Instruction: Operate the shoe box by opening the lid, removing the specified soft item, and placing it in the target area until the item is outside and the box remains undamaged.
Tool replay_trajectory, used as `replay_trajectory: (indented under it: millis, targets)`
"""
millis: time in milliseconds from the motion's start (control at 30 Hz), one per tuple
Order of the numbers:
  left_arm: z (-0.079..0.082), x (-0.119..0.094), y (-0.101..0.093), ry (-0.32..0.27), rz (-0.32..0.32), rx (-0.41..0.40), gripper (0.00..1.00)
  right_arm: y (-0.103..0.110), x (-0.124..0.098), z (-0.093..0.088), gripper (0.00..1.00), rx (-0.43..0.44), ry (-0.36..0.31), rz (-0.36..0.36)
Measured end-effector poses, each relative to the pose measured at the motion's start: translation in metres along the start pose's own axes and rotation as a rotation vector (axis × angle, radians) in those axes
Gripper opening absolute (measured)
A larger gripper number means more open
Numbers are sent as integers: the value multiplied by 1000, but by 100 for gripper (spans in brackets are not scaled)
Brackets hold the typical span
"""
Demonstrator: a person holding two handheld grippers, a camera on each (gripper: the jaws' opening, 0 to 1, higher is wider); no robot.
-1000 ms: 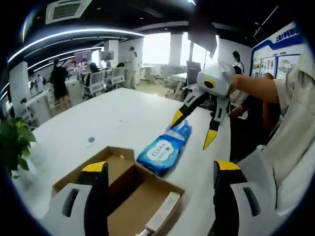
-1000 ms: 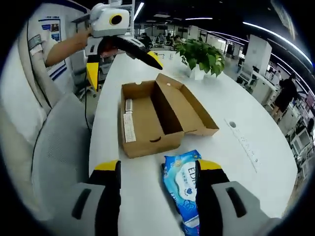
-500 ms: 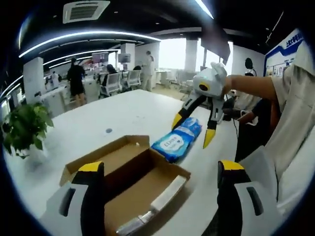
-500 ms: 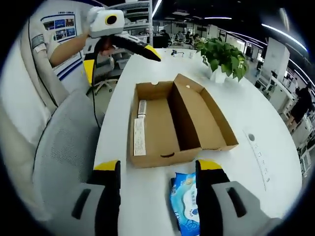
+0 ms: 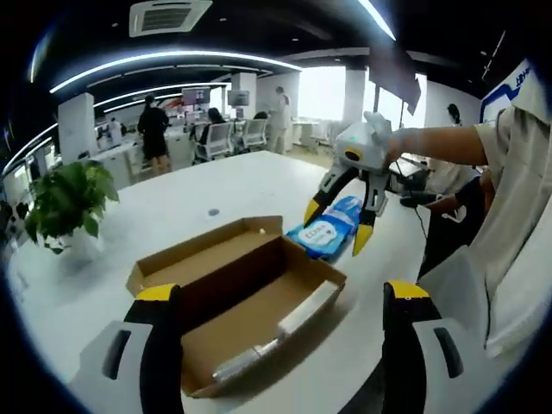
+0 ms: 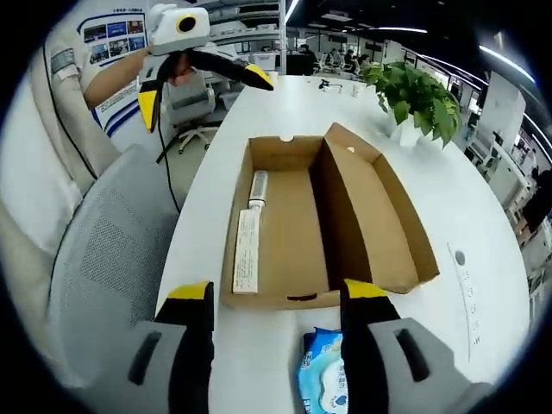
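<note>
The brown shoe box lies open on the white table, its lid folded out flat beside it. On the box floor rest a white strip and a small silvery tube. A blue soft wipes pack lies on the table just outside the box. My right gripper hovers open with its yellow tips on either side of that pack. In the right gripper view the pack shows low between my right gripper jaws. My left gripper stands open near the box, also seen raised.
A potted plant stands on the table past the box. A grey mesh chair sits at the table's edge beside the person's sleeve. Office desks, chairs and people fill the background.
Both views have shifted toward the box, which now looks larger and more central. The wipes pack still lies on the table; the right gripper stays open over it.
</note>
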State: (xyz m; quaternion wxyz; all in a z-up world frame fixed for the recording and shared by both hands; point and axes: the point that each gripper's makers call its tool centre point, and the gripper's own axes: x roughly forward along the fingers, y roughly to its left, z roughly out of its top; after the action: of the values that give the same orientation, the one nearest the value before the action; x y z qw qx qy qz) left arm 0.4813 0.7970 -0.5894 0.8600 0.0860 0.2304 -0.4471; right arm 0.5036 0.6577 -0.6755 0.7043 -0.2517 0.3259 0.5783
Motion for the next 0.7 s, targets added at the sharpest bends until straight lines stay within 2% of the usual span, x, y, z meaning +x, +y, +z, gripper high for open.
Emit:
replay_trajectory:
  millis: [100, 333, 500, 700]
  targets:
    - [-2, -5, 1, -14, 11, -4, 100, -1, 11, -1, 55, -10, 25, -3]
    - [-15, -11, 5, -3, 43, -20, 99, -1, 33, -5, 54, -52, 89, 0]
    - [-22, -13, 5, -9, 62, -48, 98, 0, 46, -3, 54, -66, 104, 12]
    - [-36, -18, 7, 12, 92, -64, 98, 0, 58, -5, 53, -65, 127, 36]
